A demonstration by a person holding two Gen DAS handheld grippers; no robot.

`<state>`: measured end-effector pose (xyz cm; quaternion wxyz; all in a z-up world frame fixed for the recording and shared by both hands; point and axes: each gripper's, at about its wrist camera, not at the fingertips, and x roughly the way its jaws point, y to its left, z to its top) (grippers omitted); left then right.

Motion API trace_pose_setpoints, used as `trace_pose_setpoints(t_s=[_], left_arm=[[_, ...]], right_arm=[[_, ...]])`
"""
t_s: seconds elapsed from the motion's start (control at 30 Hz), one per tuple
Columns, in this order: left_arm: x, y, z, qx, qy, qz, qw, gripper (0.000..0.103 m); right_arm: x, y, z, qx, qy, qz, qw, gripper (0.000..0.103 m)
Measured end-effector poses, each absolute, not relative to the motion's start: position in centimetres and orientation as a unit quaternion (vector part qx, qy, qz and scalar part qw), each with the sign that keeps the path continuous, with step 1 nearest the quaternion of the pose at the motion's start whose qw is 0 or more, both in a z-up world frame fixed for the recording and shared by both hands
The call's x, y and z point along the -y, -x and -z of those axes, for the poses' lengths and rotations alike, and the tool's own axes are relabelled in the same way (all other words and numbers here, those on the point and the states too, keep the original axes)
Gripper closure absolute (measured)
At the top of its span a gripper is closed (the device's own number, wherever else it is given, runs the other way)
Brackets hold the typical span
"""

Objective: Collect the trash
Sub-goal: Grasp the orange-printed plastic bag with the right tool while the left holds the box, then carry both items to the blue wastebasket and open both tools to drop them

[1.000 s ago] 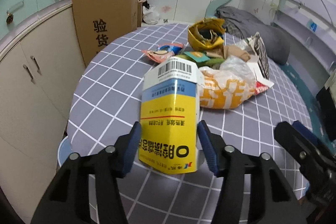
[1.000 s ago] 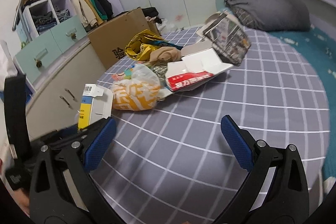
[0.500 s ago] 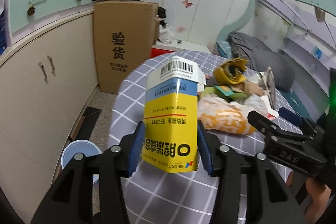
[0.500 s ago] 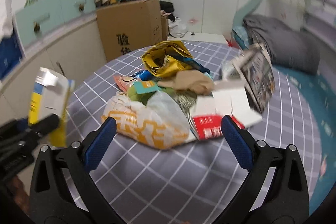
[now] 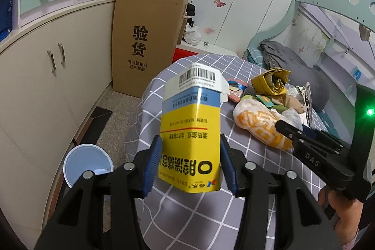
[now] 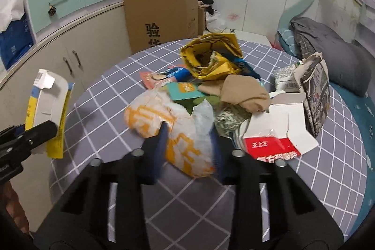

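My left gripper point(image 5: 190, 139) is shut on a yellow and blue medicine box point(image 5: 191, 132), which it holds upright above the left edge of the round table point(image 5: 187, 214). Below it on the floor stands a pale blue bin point(image 5: 86, 163). My right gripper point(image 6: 189, 130) is closing its jaws around an orange and white plastic bag point(image 6: 164, 118) at the near side of the trash pile. The bag fills the gap between the blurred pads. The held box point(image 6: 46, 100) and left gripper point(image 6: 35, 132) also show at the left of the right wrist view.
The pile on the grey checked cloth point(image 6: 304, 179) holds a yellow bag point(image 6: 211, 55), a tan wrapper point(image 6: 243, 93), an opened red and white carton point(image 6: 276, 139) and a printed paper bag point(image 6: 316, 90). A tall cardboard box point(image 5: 145, 39) and cream cupboards point(image 5: 46, 86) stand left; a bed lies right.
My right gripper swung toward the trash pile and its wide-open jaws have closed in on the orange and white bag. My left gripper carried the box leftward past the table edge, over the bin.
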<state>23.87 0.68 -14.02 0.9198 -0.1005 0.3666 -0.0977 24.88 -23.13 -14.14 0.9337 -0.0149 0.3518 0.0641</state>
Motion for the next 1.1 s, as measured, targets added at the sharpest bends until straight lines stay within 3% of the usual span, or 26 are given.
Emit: trace_pose_setpoints(t_s=[0.23, 0.57, 0.97, 1.03, 1.1], left_arm=[[-2.3, -23.2, 13.9, -0.360, 0.116, 0.092, 0.921, 0.055], [-7.0, -22.2, 13.4, -0.347, 0.146, 0.056, 0.925, 0.055], [-21.7, -22.3, 17.3, -0.380, 0.191, -0.104, 0.899, 0.055], [-24.2, -22.7, 18.5, -0.391, 0.198, -0.130, 0.890, 0.055], [-26.0, -23.2, 19.5, -0.398, 0.204, -0.148, 0.882, 0.055]], right_arm=[[22.1, -22.6, 12.4, -0.327, 0.005, -0.084, 0.941, 0.086], [17.1, -21.0, 9.2, -0.289, 0.004, -0.146, 0.946, 0.087], [0.8, -25.2, 12.6, -0.305, 0.020, -0.272, 0.912, 0.086], [-1.2, -26.3, 13.6, -0.306, 0.008, -0.283, 0.909, 0.083], [-3.4, -28.3, 15.2, -0.305, -0.013, -0.299, 0.904, 0.050]])
